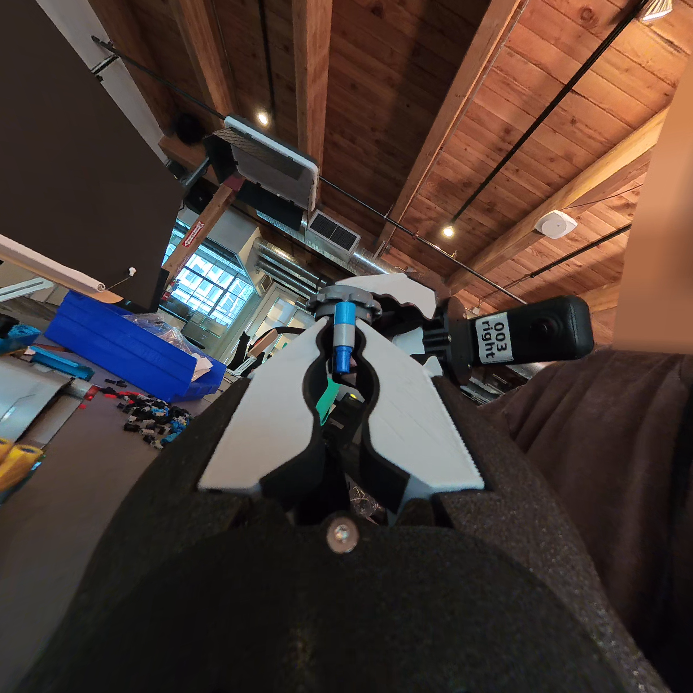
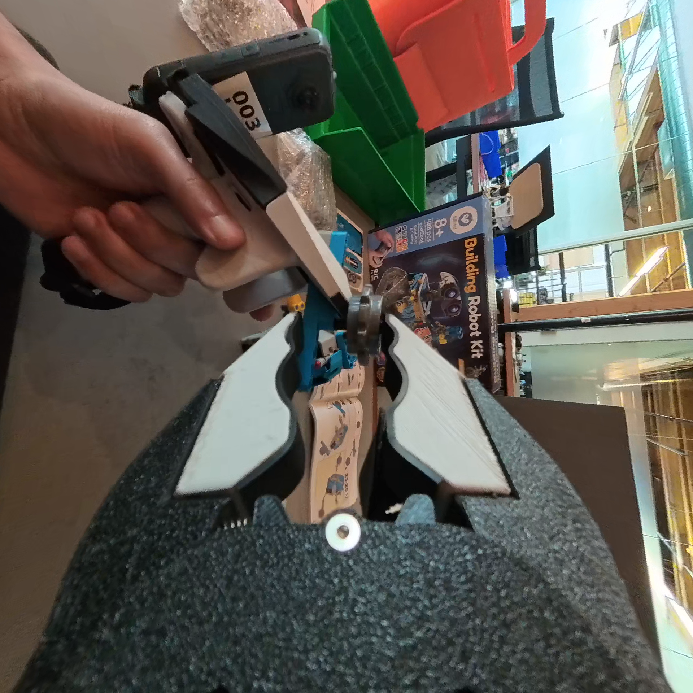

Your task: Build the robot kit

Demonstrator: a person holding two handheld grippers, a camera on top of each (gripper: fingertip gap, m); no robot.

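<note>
Two hand-held grippers meet in mid-air above a cluttered grey worktable (image 1: 93,468). The left gripper (image 1: 343,337) has its white fingers closed tight on a short blue-and-grey axle pin (image 1: 344,335), which stands upright between the tips. A grey gear (image 1: 343,298) sits on the pin's top end, right at the edge of the fingertips. The right gripper (image 2: 339,324) reaches the same gear (image 2: 363,325) from the side; its fingers stand apart, the gear lies between the tips, and whether they press on it cannot be told. A bare hand (image 2: 112,210) grips the left tool's handle, close beside the right gripper's near finger.

Behind the gear, a partly built blue model (image 2: 318,348) and an open instruction booklet (image 2: 335,431) lie on the table, with a dark kit box (image 2: 435,300) standing upright beyond. Green bins (image 2: 367,123) and an orange bin (image 2: 450,56) crowd the far side. In the left wrist view, a blue bin (image 1: 123,345) and a scatter of small loose parts (image 1: 157,416) fill the table's left; open air and a wooden ceiling (image 1: 412,93) lie above the grippers.
</note>
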